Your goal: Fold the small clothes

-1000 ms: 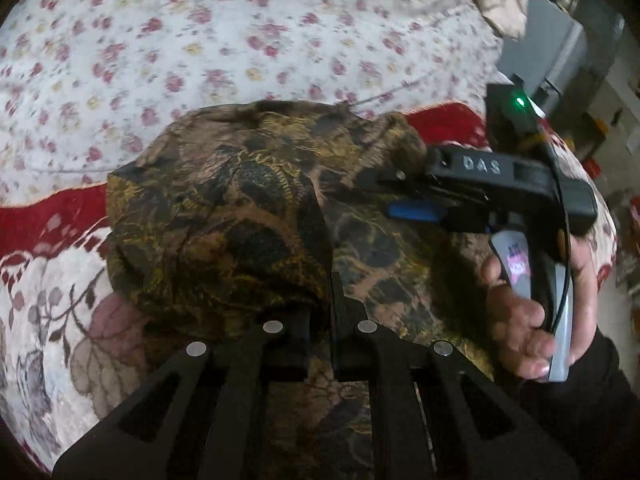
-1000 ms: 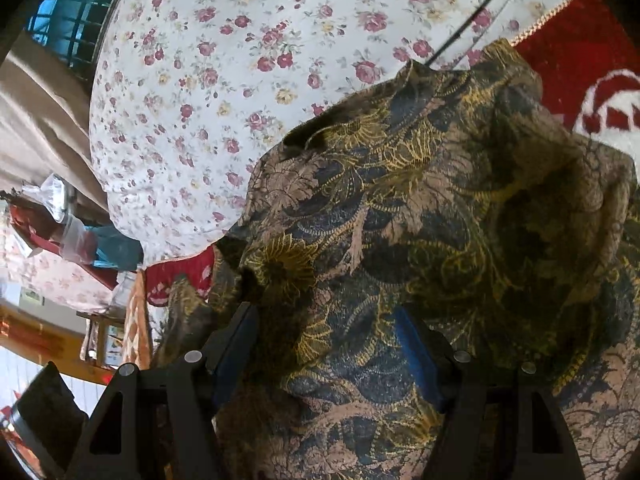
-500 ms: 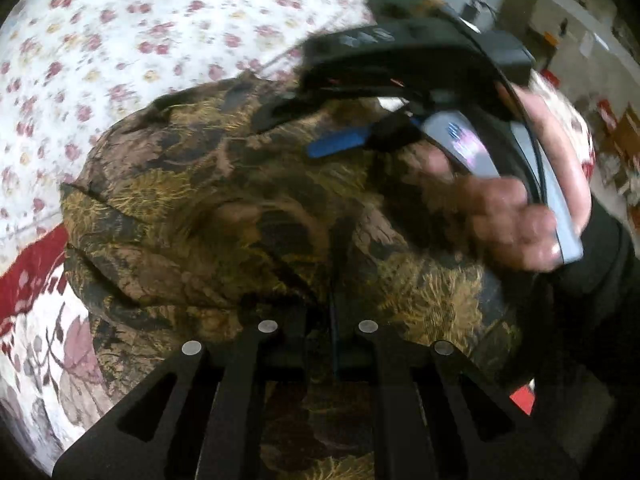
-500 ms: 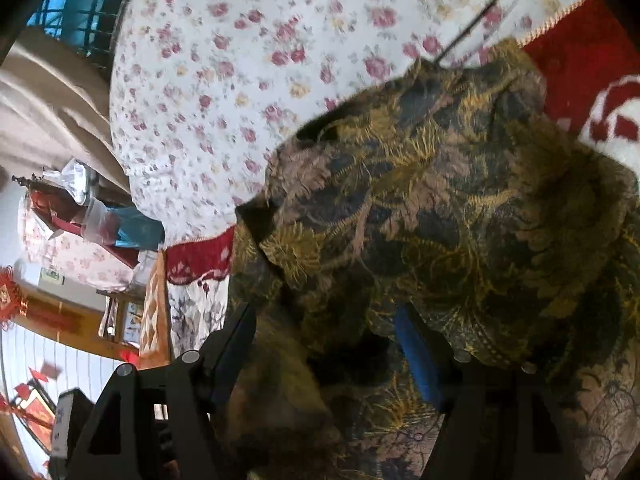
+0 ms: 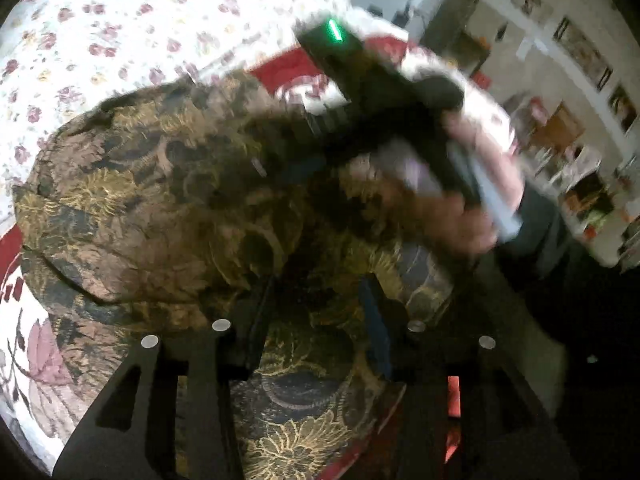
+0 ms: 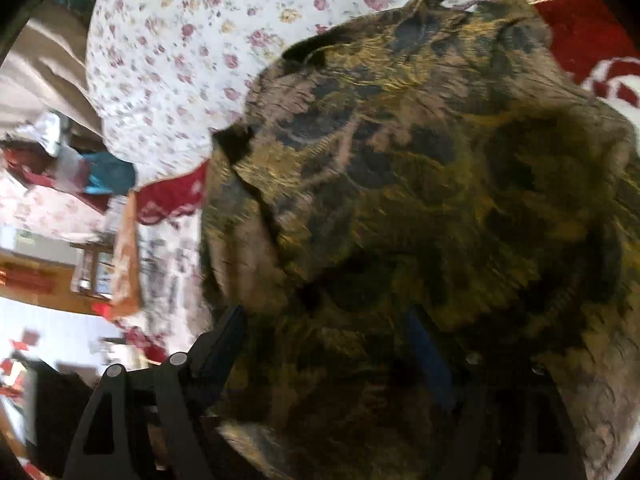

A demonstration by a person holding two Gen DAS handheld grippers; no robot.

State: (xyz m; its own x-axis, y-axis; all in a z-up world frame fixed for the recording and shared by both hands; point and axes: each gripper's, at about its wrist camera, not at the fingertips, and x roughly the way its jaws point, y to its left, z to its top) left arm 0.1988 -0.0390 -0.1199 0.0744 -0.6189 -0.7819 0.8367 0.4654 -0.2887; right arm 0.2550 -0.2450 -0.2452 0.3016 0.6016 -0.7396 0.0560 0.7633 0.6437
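Fabric slipping out of shape is the main risk here: the dark brown-and-gold floral brocade garment [image 5: 152,208] lies bunched in a loose mound on the white bedspread with small pink roses and red border [image 5: 120,28], and neither tool has a bite on it, so a careless move could let the fold spring back. Nearest the left wrist camera, the left gripper [image 5: 316,312] points forward over the cloth's near edge with its jaws parted, cloth showing between them but nothing pinched. Farther on, the right gripper [image 6: 328,344] also has its jaws spread wide over the fabric, so a snagged finger could drag a layer along. Beyond, blurred, the person's right hand [image 5: 452,208] clasps that tool's handle above the mound's far side.
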